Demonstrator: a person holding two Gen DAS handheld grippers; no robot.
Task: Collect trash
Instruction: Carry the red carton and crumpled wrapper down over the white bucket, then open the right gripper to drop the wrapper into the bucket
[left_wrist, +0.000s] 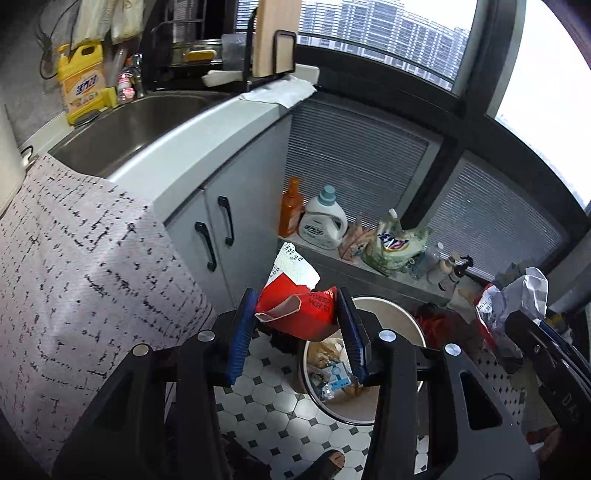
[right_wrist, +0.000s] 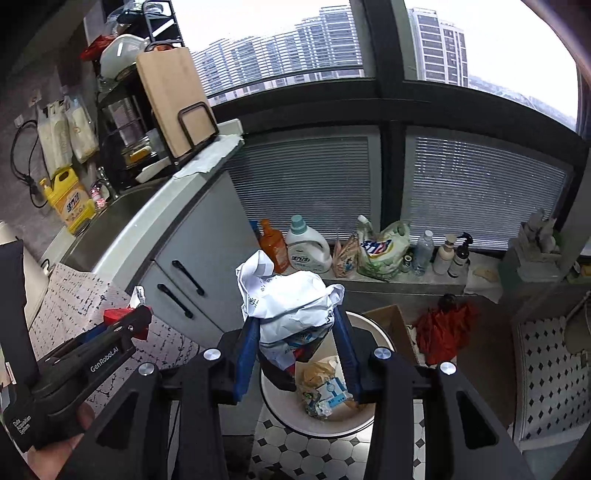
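My left gripper (left_wrist: 297, 325) is shut on a torn red carton (left_wrist: 299, 314) with a white receipt strip at its top. It hangs above the near rim of a white trash bin (left_wrist: 384, 314) on the tiled floor. My right gripper (right_wrist: 295, 332) is shut on a crumpled white paper bag (right_wrist: 291, 306), also above the white trash bin (right_wrist: 376, 332), which holds wrappers and a small blue-and-white packet (right_wrist: 330, 395). In the left wrist view the right gripper (left_wrist: 524, 321) shows at the right edge with the paper bag (left_wrist: 517, 295). In the right wrist view the left gripper (right_wrist: 136, 319) shows at lower left with the red carton (right_wrist: 123, 317).
A grey cabinet (left_wrist: 229, 206) with black handles and a sink counter (left_wrist: 177, 147) stand left of the bin. Detergent bottles (right_wrist: 306, 247) and bags line the window ledge. A red cloth (right_wrist: 445, 332) and a cardboard box (right_wrist: 391, 321) lie behind the bin. A sandalled foot (left_wrist: 328, 463) is near.
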